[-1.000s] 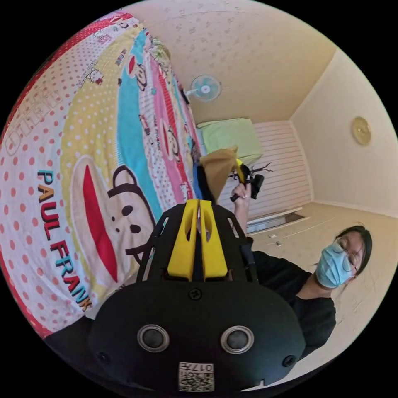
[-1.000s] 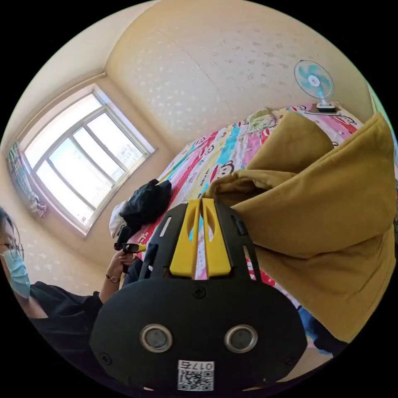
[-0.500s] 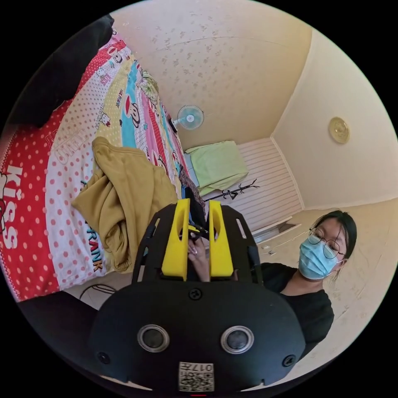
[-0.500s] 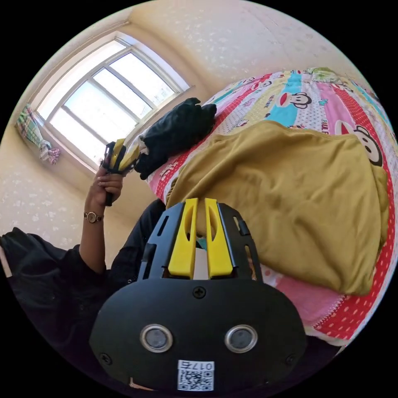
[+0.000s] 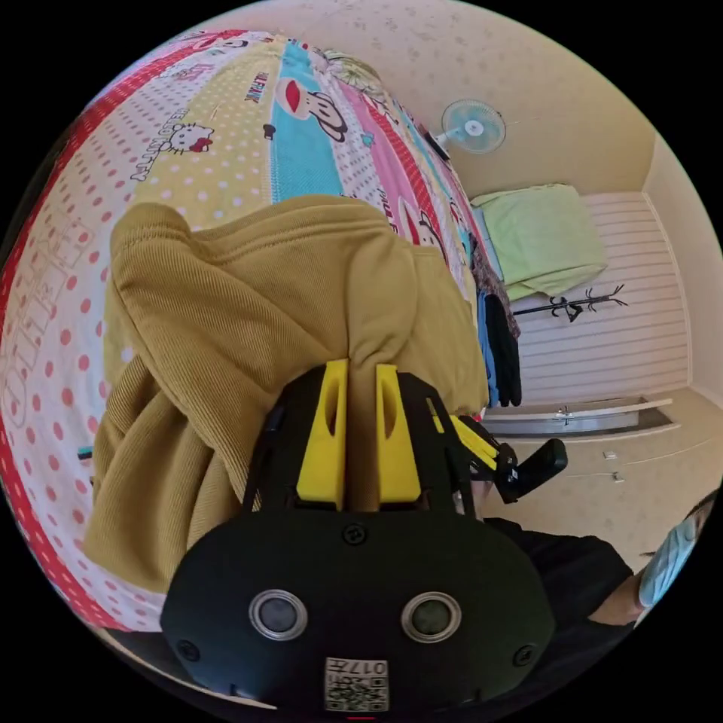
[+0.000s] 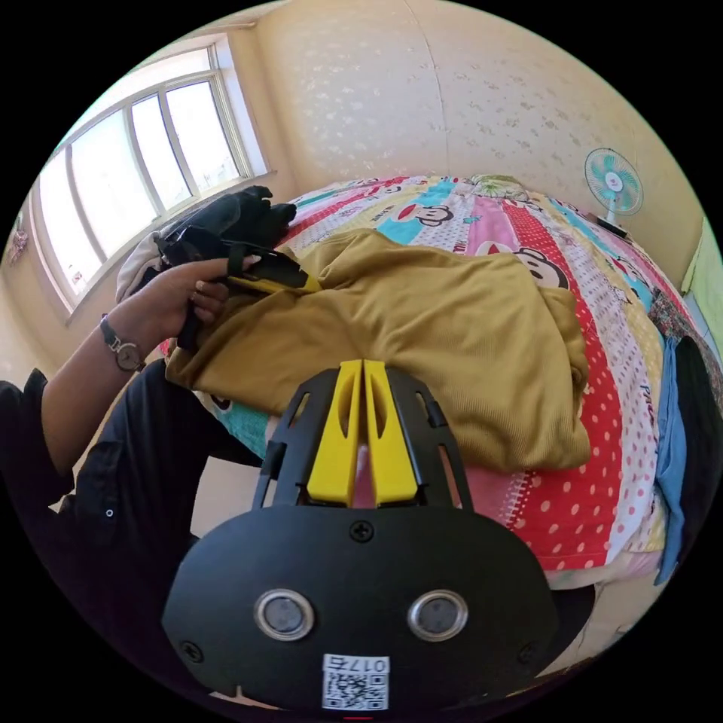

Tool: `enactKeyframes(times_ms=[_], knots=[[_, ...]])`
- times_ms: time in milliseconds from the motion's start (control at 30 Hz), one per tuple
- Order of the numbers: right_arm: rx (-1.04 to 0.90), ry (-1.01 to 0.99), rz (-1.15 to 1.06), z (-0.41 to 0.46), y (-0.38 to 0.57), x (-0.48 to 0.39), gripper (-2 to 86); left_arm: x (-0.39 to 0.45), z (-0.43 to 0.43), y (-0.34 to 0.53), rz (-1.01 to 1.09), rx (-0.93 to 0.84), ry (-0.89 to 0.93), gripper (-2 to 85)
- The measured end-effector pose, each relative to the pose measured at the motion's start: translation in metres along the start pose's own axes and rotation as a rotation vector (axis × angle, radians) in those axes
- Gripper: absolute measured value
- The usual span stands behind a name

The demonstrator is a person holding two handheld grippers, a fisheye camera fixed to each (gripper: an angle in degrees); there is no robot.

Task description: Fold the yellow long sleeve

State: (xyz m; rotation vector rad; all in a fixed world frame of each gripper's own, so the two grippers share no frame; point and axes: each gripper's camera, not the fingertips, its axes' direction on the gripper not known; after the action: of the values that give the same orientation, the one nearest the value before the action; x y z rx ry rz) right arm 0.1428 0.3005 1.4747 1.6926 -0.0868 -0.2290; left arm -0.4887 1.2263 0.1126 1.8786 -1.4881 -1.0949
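Note:
The yellow long sleeve (image 6: 444, 331) lies crumpled in a heap on the patterned bed sheet (image 6: 610, 301), near the bed's front edge. In the left gripper view the ribbed fabric (image 5: 248, 301) bunches up right at my left gripper (image 5: 361, 369), with a fold pinched between the jaws. In the right gripper view a hand holds that left gripper (image 6: 290, 282) at the garment's left edge. My right gripper (image 6: 364, 367) hovers over the near hem, jaws together with nothing between them. It also shows as a black and yellow tool (image 5: 501, 459) in the left gripper view.
A black garment (image 6: 233, 215) sits by the window. Dark and blue clothes (image 6: 681, 422) hang at the bed's right edge. A fan (image 6: 614, 181) stands at the far side. A green cloth (image 5: 542, 233) and a coat rack (image 5: 576, 305) are beyond the bed.
The garment, held up a second ago, now lies on the bed. My left gripper has come down onto it and closed on a fold. My right gripper has drawn back toward the near edge.

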Motion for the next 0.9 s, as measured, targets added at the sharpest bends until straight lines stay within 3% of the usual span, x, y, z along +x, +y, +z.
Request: enactKeyframes(times_ms=[100,167,267,367,400,467,533,600,667,767,900], knots=[[0.147,0.002,0.086,-0.029,0.014,0.015,1.8,0.012,0.0,0.025,0.122,-0.105,0.237,3.9],[0.318,0.029,0.188,-0.064,0.026,0.03,3.6,0.036,0.017,0.06,0.285,-0.357,0.444,3.8],[0.436,0.055,0.223,-0.093,0.032,0.041,7.1,0.061,0.047,0.117,0.388,-0.682,0.393,4.4],[0.361,0.061,0.193,-0.073,0.02,0.043,9.8,0.061,0.061,0.151,0.377,-0.812,0.313,4.4],[0.314,0.045,0.186,-0.062,0.015,0.043,10.4,0.059,0.059,0.152,0.365,-0.8,0.348,4.2],[-0.057,-0.019,0.139,0.011,-0.015,0.041,9.7,0.048,0.034,0.141,0.281,-0.65,0.52,3.4],[-0.111,0.08,0.071,0.035,-0.023,0.025,8.6,0.04,0.004,0.123,0.253,-0.461,0.539,1.0],[-0.148,0.167,0.01,0.043,-0.028,0.009,6.9,0.038,-0.026,0.102,0.241,-0.306,0.418,1.0],[-0.199,0.221,-0.028,0.053,-0.035,-0.003,5.0,0.04,-0.058,0.071,0.173,-0.155,0.168,5.3],[-0.276,0.2,-0.003,0.063,-0.046,0.001,4.0,0.039,-0.083,0.029,0.103,-0.002,-0.041,8.0],[-0.338,0.138,0.048,0.073,-0.055,0.017,3.4,0.02,-0.075,-0.02,0.038,-0.03,-0.201,8.3]])
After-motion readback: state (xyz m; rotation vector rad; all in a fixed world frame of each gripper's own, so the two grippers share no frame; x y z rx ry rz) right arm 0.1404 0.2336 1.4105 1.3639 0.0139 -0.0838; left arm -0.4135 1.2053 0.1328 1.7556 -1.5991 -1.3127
